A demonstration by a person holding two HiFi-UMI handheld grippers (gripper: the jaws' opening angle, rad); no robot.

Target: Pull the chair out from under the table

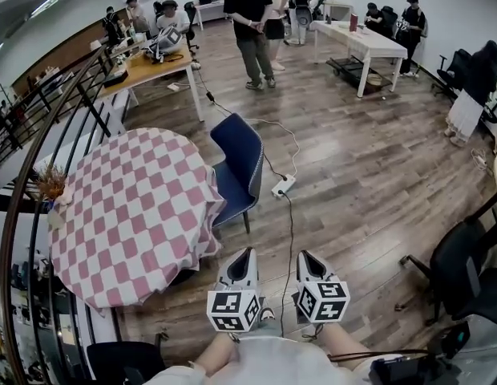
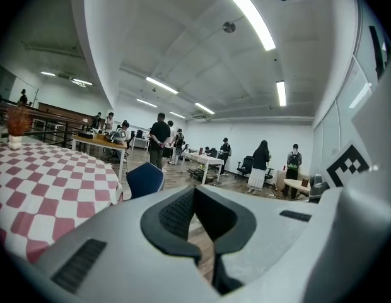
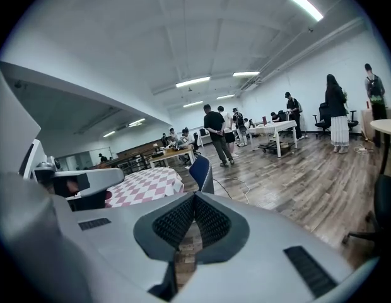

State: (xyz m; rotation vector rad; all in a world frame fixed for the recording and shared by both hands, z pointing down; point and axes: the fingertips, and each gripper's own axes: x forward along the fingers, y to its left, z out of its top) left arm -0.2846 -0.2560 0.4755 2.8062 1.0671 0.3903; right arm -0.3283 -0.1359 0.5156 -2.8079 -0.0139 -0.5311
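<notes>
Power strip [image 1: 282, 186], white desk [image 1: 357, 38], standing person [image 1: 252, 22]

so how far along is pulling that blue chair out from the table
Done: nothing yet. The blue chair sits tucked against the round checked table, its seat partly under the cloth.
In hand: nothing. The left claw and the right claw are both shut and empty, side by side, short of the chair.
Left: reach the chair, grip it and pull it clear.

Pale grey left gripper [image 1: 246, 253] and right gripper [image 1: 305, 256], black ribbed fingers [image 3: 173, 223], black-and-white marker cubes [image 1: 232, 310], white shirt [image 1: 264, 361].
</notes>
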